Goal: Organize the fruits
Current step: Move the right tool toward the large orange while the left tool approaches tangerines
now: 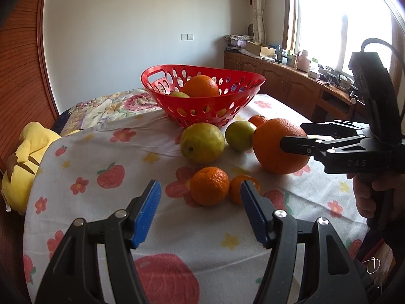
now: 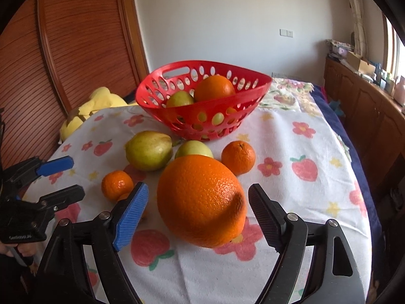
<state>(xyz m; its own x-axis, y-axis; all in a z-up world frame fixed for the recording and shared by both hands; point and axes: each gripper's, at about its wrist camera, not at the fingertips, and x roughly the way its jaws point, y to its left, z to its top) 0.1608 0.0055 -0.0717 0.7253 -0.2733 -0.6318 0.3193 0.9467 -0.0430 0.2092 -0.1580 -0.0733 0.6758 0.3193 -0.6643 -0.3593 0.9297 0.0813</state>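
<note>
A red perforated basket (image 1: 202, 111) (image 2: 202, 124) stands at the back of the table with an orange (image 1: 201, 86) and a green pear (image 2: 179, 99) inside. On the cloth lie two green pears (image 1: 202, 143) (image 1: 240, 134), three small tangerines (image 1: 209, 186) (image 1: 238, 188) (image 1: 257, 120) and a big orange (image 1: 278, 149) (image 2: 202, 200). My right gripper (image 2: 198, 210) is open with its fingers on either side of the big orange, gaps showing on both sides. My left gripper (image 1: 201, 210) is open and empty, just in front of two tangerines.
A floral cloth (image 1: 101, 152) covers the table. A yellow plush toy (image 1: 22, 157) lies off the left edge. Wooden cabinets (image 1: 278, 78) run along the right under the window. A wooden slatted panel (image 2: 76, 38) stands behind left.
</note>
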